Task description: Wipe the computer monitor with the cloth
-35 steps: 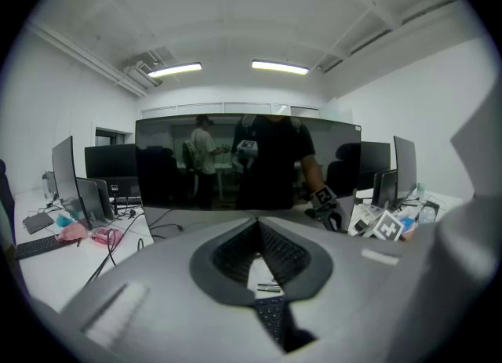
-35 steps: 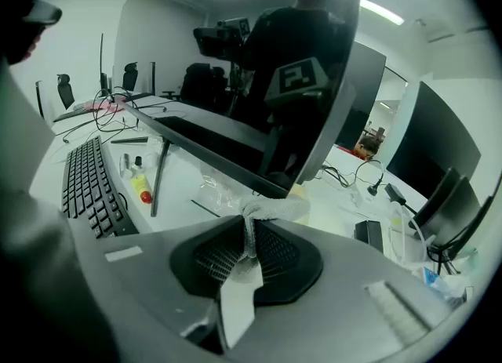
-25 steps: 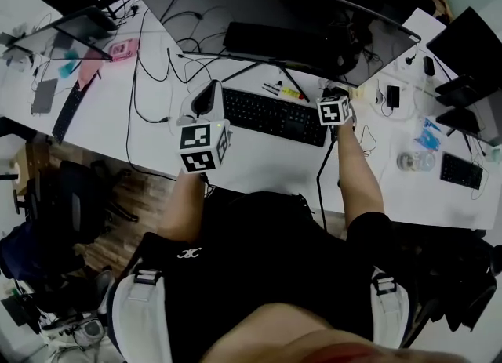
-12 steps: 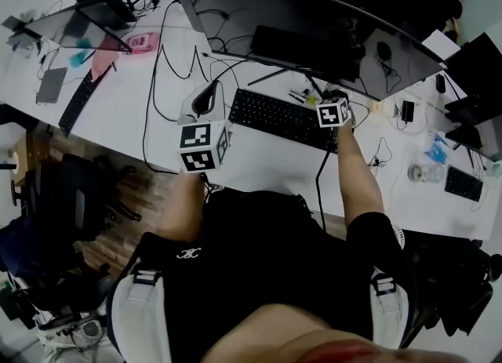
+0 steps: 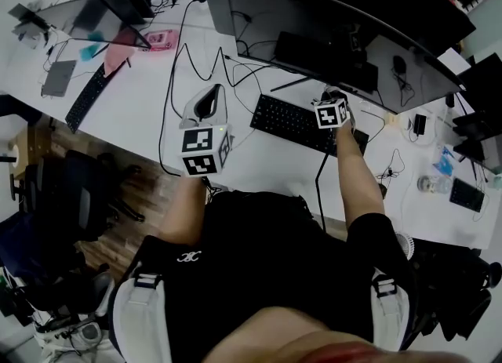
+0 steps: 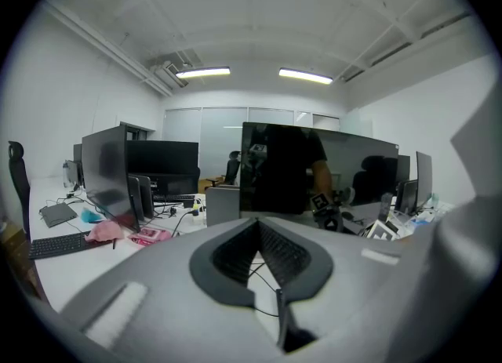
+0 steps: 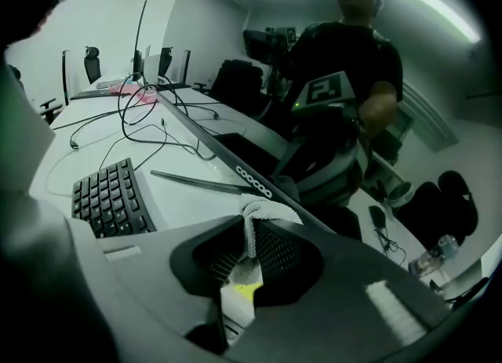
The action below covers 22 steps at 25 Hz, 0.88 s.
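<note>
Broadly, a long white surface [image 5: 133, 110] runs across the upper half of the head view, strewn with dark cables. The curved monitor [image 5: 337, 36], widest of the things on it, stretches from top centre to the right edge, its dark screen reflecting the room. In the right gripper view, the screen [image 7: 329, 110] fills the centre and right of the frame, with its lower edge running diagonally down to the middle. A black keyboard [image 5: 296, 123] lies just below the monitor, right of centre in the head view. The left tool [image 5: 208, 95] sits left of centre over bare surface, well apart from the monitor; its own view shows the tool [image 6: 257, 226] with its jaws together and nothing between them. The right tool [image 5: 332, 99] is at the monitor's lower edge, and its jaws are clamped on the small pale cloth [image 7: 263, 211], which bunches out at the tips right against that edge.
</note>
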{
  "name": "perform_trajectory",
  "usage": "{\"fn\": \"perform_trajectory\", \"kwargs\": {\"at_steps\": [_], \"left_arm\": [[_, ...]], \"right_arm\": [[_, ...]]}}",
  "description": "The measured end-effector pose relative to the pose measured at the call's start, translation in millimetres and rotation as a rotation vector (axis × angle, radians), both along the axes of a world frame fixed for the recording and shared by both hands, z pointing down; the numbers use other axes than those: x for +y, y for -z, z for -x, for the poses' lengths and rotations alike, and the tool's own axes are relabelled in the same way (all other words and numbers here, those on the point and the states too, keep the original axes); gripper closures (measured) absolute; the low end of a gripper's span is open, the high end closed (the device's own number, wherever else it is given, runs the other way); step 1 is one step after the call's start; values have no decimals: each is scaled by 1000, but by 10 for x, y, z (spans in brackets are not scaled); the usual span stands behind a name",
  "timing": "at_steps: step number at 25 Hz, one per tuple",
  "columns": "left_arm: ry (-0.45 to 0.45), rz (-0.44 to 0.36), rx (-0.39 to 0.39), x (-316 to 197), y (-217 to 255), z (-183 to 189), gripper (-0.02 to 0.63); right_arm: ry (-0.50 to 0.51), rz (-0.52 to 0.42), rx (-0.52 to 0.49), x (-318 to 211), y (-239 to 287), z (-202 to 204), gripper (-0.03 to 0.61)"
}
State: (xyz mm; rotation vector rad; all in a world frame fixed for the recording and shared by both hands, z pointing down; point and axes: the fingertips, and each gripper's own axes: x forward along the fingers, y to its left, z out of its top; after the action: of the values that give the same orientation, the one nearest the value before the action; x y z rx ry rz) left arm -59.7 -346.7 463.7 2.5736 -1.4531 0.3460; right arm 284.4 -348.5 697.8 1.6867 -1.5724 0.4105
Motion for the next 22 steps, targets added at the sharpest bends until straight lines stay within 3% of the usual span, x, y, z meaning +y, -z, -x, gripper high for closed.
{"fn": "perform_trajectory", "kwargs": {"at_steps": [12, 22], "left_arm": [[35, -12, 7, -366, 49, 940, 561], [117, -5, 40, -622, -39, 1603, 561]], "right_arm": [[33, 6, -38, -690, -144, 1059, 546], [135, -13, -7, -1209, -23, 1862, 547]]}}
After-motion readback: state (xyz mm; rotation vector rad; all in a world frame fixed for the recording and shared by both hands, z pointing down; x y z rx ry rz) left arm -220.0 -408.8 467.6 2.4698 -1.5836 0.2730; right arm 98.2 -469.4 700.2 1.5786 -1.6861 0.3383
